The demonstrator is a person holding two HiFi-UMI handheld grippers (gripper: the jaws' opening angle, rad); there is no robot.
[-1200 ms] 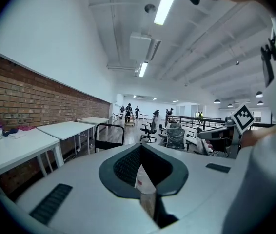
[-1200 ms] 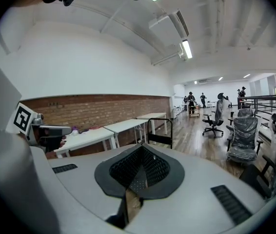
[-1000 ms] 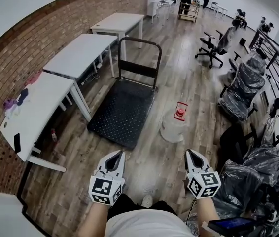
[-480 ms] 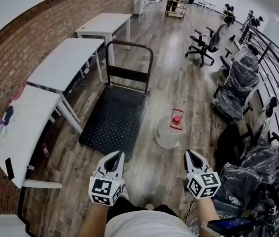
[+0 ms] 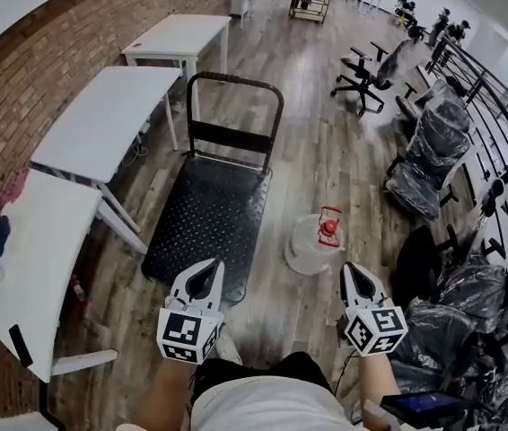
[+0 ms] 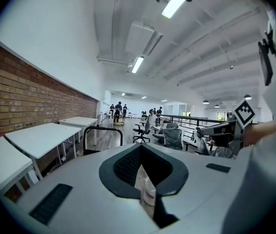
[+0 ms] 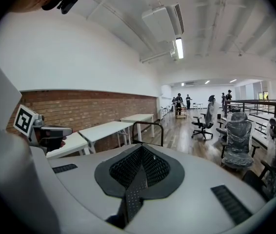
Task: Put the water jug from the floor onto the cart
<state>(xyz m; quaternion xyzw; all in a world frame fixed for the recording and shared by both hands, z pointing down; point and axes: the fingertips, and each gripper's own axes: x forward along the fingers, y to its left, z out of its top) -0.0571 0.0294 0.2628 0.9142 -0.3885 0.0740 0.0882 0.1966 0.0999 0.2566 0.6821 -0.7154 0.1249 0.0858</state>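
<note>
Water jug [image 5: 310, 245] upright on the wood floor [image 5: 317, 151], just beside the cart's [image 5: 209, 209] right edge, ahead of both grippers and touching neither, only a sliver seen through the left gripper's [image 5: 205, 275] narrowly parted, empty jaws, hidden in the right gripper view, right gripper [image 5: 354, 278] clenched on nothing

The left claw [image 6: 141, 152] hides all but a sliver of the water jug [image 6: 147, 194].
</note>
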